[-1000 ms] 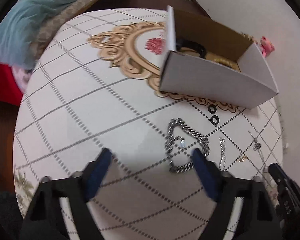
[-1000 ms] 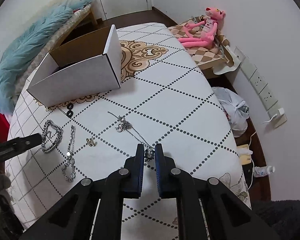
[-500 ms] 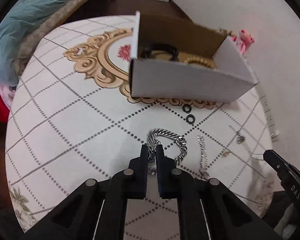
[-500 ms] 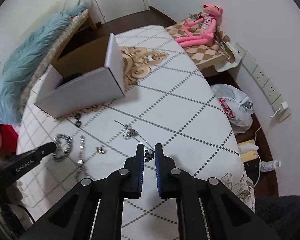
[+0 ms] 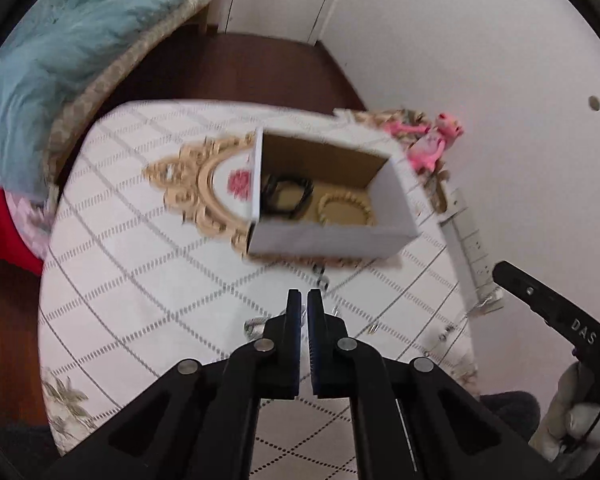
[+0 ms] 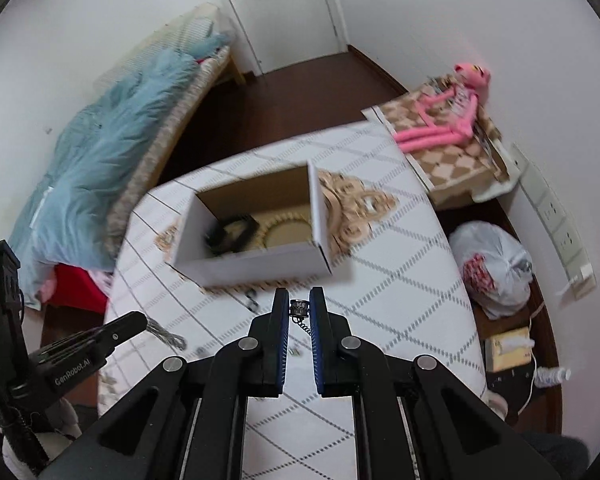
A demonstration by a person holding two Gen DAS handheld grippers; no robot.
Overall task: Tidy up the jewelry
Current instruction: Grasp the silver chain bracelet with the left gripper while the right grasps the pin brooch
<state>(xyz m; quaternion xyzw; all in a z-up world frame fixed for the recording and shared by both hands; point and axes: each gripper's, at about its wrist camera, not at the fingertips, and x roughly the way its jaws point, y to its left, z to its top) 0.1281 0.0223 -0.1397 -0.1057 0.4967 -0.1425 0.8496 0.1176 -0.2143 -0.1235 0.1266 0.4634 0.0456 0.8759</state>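
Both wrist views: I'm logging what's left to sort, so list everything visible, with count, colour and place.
box: one, white outside, brown inside, open-topped, on the table.
black band: one, inside the box, left part.
beaded bracelet: one, gold, inside the box, beside the band.
necklace bead: one, dark metal with a thin chain hanging, clamped in the right hand-held gripper.
silver chain: one, hanging from the left hand-held gripper's tip.
table: one, white with dotted diamonds and a gold ornament.
plush toy: one, pink, on a checked stand.
bag: one, white, on the floor.
bedding: light blue, on the bed.
left hand-held gripper: black, shut.
right hand-held gripper: black, shut on the bead.
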